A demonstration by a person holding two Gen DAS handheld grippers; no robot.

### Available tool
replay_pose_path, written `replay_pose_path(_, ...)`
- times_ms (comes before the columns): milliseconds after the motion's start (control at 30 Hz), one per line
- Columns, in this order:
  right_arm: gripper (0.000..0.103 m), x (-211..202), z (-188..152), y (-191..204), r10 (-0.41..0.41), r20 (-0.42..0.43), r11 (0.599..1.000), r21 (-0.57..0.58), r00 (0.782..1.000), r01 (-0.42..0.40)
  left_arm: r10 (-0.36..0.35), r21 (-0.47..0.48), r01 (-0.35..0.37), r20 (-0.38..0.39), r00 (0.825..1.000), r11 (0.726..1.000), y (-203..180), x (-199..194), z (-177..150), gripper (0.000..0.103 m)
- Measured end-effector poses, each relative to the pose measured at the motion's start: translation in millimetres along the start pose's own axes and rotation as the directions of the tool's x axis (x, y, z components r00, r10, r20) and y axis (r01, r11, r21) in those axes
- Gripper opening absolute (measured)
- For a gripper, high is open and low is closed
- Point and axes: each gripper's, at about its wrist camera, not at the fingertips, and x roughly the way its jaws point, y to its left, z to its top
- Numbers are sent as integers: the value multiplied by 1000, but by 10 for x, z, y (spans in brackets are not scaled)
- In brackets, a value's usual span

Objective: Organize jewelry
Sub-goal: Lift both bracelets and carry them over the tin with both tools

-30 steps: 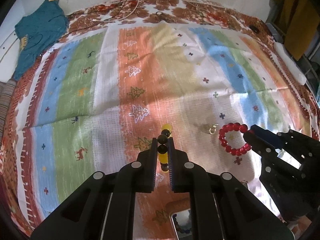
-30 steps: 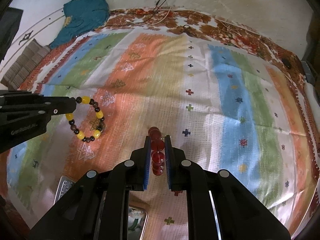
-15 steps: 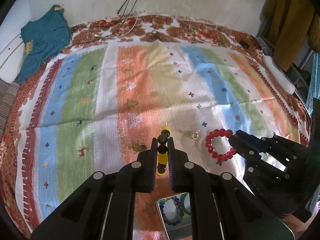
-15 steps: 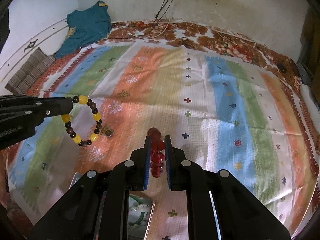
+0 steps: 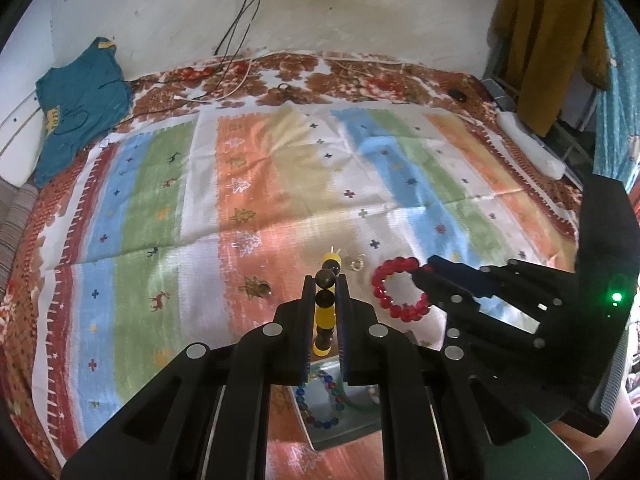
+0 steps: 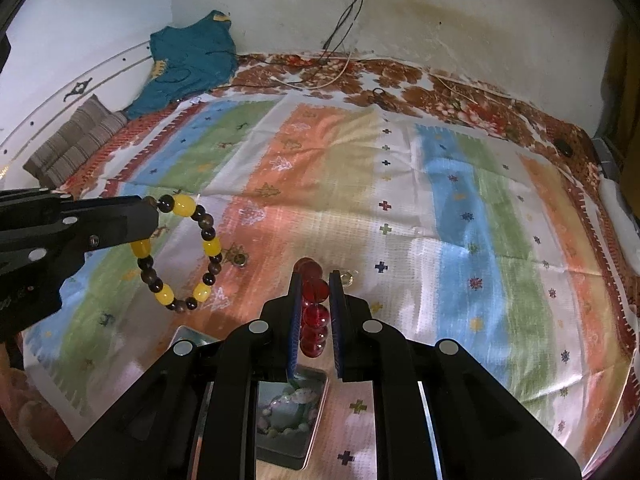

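Observation:
My left gripper (image 5: pixel 325 280) is shut on a yellow and dark bead bracelet (image 5: pixel 325 312), held above the striped cloth; the bracelet hangs as a ring in the right wrist view (image 6: pixel 180 256). My right gripper (image 6: pixel 314 278) is shut on a red bead bracelet (image 6: pixel 314 312), seen as a ring in the left wrist view (image 5: pixel 400 290). A metal tray (image 5: pixel 344 436) lies below both grippers and holds a multicoloured bead bracelet (image 5: pixel 320 404) and a pale green piece (image 6: pixel 286 408). Small rings lie on the cloth (image 5: pixel 357 264), (image 6: pixel 239 259).
The striped cloth (image 5: pixel 280 184) covers a bed with a floral sheet. A teal shirt (image 5: pixel 76 108) lies at the far left. Cables (image 5: pixel 240 80) run from a wall socket. A mustard garment (image 5: pixel 552 40) hangs at the right. A striped pillow (image 6: pixel 76 140) lies left.
Both grippers have risen and drawn back with their bracelets. The tray with the beaded bracelet has come more into view beneath them.

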Motion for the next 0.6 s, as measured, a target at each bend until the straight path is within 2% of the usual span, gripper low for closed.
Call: replay_pose_path(600,14,-329,-212,130,44,31,999,-22,999,-44,-31,13,31,31,999,999,-132,-257,-237,9)
